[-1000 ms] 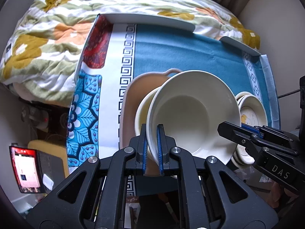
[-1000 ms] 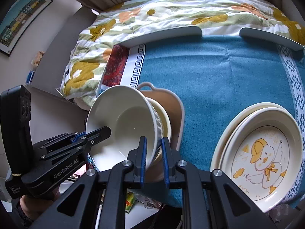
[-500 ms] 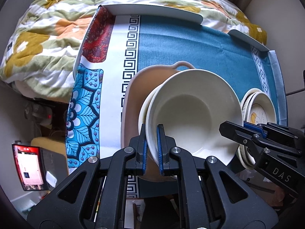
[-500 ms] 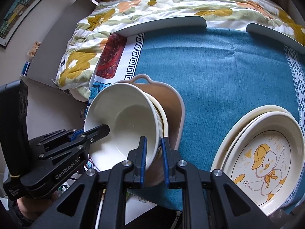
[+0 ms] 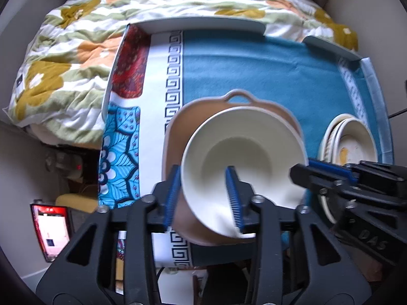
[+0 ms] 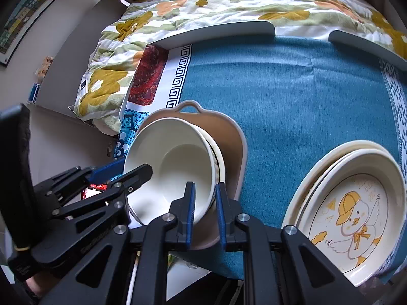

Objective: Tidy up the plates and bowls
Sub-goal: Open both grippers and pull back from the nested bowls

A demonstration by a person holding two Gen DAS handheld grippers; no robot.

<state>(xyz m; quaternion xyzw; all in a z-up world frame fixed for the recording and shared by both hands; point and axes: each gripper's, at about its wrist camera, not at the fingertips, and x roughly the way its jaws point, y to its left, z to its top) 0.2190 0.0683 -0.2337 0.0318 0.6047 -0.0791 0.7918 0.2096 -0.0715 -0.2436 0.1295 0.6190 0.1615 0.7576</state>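
A cream bowl (image 5: 244, 162) sits nested on a smaller bowl (image 6: 220, 162) inside a tan handled dish (image 5: 178, 132) at the near left of a desk (image 5: 254, 71) spread with a teal cloth. The left gripper (image 5: 203, 193) has its jaws spread wide, one blue pad (image 5: 171, 193) outside the bowl's near rim and the other (image 5: 232, 198) over its inside; neither pad clearly presses the wall in the left wrist view. The right gripper (image 6: 205, 208) straddles the same bowl's rim on the opposite side, its jaws set narrow with the rim between them; whether the pads actually pinch the rim is hard to tell, as a slim gap shows beside each. In the right wrist view the left gripper (image 6: 122, 175) reaches in from the left, one finger (image 6: 138, 175) lying over the bowl's inside.

Well apart on the right side of the desk lies a stack of plates (image 6: 351, 211), the top one printed with a yellow-capped duck (image 6: 356, 218). A white band with a blue key pattern (image 5: 174, 76) borders the cloth on the left, next to red and turquoise panels. Beyond the desk's far edge lies a bed with a floral quilt (image 5: 76, 38). A red-lit screen (image 5: 52, 226) stands low at the left, below the desk, and a framed picture (image 6: 23, 17) hangs on the wall at far left.
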